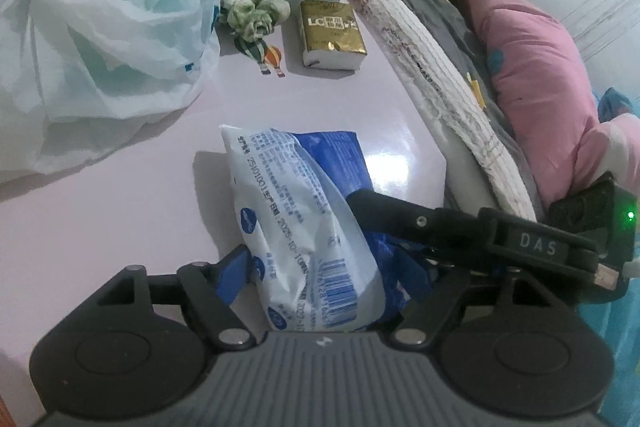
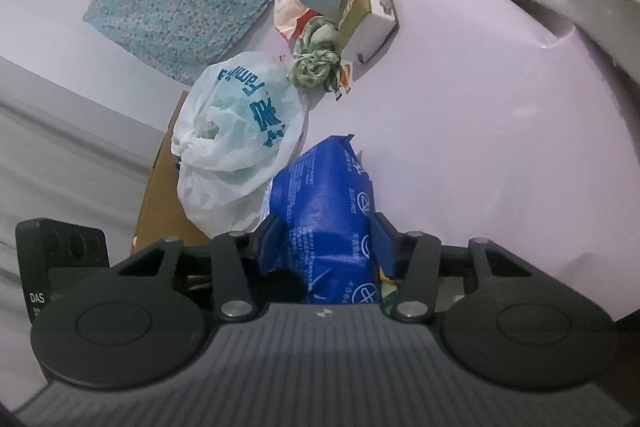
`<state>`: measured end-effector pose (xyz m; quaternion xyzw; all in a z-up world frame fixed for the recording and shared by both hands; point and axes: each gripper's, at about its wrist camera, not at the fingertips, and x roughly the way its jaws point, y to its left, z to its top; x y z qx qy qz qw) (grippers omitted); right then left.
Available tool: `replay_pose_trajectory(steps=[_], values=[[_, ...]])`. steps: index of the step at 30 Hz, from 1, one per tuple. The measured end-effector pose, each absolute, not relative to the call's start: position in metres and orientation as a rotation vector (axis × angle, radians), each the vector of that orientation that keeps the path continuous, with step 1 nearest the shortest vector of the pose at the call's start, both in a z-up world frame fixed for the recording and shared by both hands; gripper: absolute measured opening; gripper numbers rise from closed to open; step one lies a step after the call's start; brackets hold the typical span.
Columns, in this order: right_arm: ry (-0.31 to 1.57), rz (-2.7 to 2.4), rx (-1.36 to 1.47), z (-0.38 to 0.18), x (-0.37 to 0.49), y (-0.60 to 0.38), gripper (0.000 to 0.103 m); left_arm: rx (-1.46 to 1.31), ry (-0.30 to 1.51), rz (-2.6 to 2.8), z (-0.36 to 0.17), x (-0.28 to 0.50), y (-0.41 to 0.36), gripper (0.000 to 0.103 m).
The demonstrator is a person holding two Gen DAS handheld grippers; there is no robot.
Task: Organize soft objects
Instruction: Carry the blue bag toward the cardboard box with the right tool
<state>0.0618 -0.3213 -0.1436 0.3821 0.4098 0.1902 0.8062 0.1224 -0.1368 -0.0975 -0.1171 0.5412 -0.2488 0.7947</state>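
both grippers are on the blue and white tissue pack (image 1: pixel 304 227), standing on the table (image 1: pixel 120 227). the left gripper (image 1: pixel 320 263) has it between its pads; the right gripper (image 2: pixel 326 243) is clamped on its blue side. this looks like a handover or lift. next, likely carry it to the plastic bag (image 2: pixel 236 147) ahead-left.
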Motion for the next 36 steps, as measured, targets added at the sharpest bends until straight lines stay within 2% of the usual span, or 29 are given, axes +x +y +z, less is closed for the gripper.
replay_pose_trajectory(steps=[5, 20, 29, 36], values=[[0.863, 0.414, 0.817, -0.139, 0.057, -0.321, 0.043, -0.216, 1.136, -0.528, -0.089, 0.118, -0.138, 0.07], [0.811, 0.43, 0.823, -0.117, 0.037, -0.322, 0.042, -0.2, 1.058, -0.539, -0.06, 0.094, -0.136, 0.067], [0.733, 0.494, 0.745, -0.069, 0.028, -0.302, 0.042, -0.228, 0.945, -0.516, -0.016, 0.074, -0.112, 0.066], [0.684, 0.627, 0.652, -0.017, 0.045, -0.251, 0.042, -0.261, 0.823, -0.427, 0.029, 0.058, -0.061, 0.066]])
